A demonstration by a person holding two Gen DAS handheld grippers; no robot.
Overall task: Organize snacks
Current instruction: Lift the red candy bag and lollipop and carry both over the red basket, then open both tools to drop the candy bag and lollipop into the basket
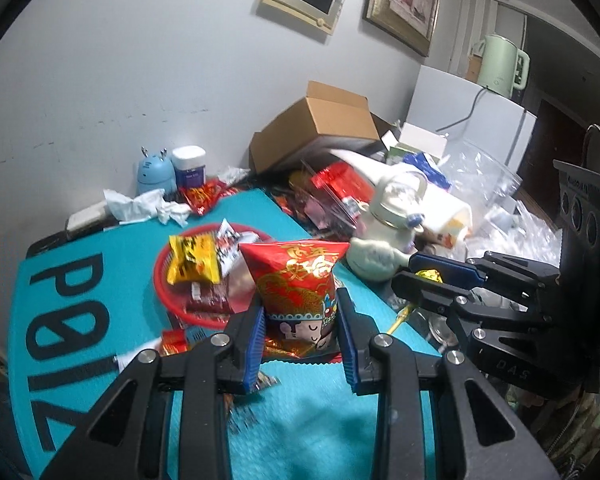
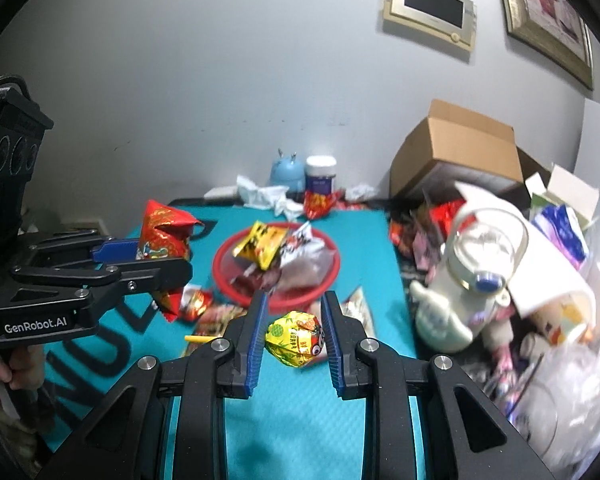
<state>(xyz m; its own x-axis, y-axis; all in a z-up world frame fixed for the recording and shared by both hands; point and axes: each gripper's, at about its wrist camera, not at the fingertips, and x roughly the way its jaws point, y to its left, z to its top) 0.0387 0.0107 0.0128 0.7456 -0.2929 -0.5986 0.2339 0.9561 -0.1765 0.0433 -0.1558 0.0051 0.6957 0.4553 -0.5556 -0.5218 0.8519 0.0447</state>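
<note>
Two tools, one red basket (image 2: 332,258), one cardboard box (image 2: 460,152), two jars (image 1: 172,174), one kettle (image 1: 502,66), two wall frames (image 1: 404,2).

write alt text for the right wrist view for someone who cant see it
The right gripper is shut on a yellow-wrapped lollipop above a teal mat. To its left, the left gripper holds a red snack bag; a red basket of snacks sits behind.
</note>
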